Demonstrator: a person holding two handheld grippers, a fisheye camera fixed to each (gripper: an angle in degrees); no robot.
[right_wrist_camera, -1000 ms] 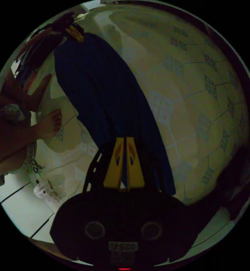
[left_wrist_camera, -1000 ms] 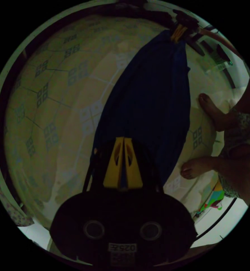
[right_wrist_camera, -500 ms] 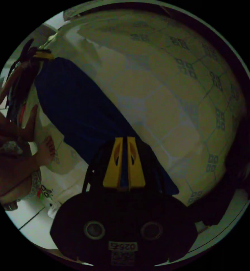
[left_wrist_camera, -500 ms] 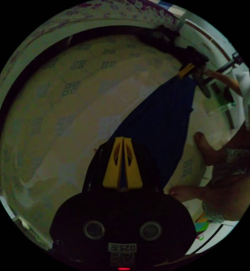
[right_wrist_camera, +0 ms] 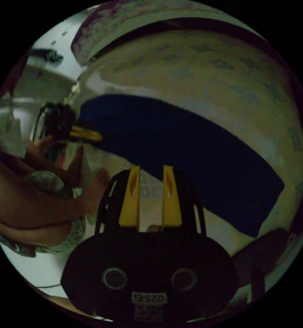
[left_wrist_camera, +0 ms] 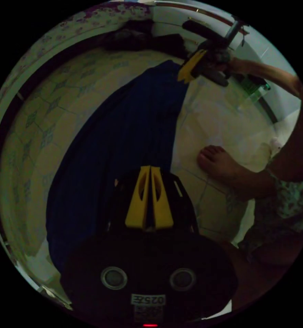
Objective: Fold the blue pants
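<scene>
At the bottom of the left gripper view, the left gripper (left_wrist_camera: pixel 150 198) has its yellow jaws nearly together with a strip of blue cloth pinched between them. From there the blue pants (left_wrist_camera: pixel 124 143) run up the middle of the frame as a long dark band, lying on a pale mat (left_wrist_camera: pixel 38 136) printed with a repeating grey tile pattern. To the right of the cloth a bare foot (left_wrist_camera: pixel 216 164) stands on the mat. Farther up, at the upper right, the right gripper (left_wrist_camera: pixel 190 66) sits at the far end of the pants, held by a person's hand (left_wrist_camera: pixel 236 66). Beyond the mat, a flowered fabric edge (left_wrist_camera: pixel 100 13) curves along the top of the frame.

Low in the right gripper view, the right gripper (right_wrist_camera: pixel 150 198) has its jaws spread apart with nothing between them. Behind it the blue pants (right_wrist_camera: pixel 185 150) stretch across the mat (right_wrist_camera: pixel 226 75) from centre left to lower right. At the left, the left gripper (right_wrist_camera: pixel 84 135) touches the cloth's end.
</scene>
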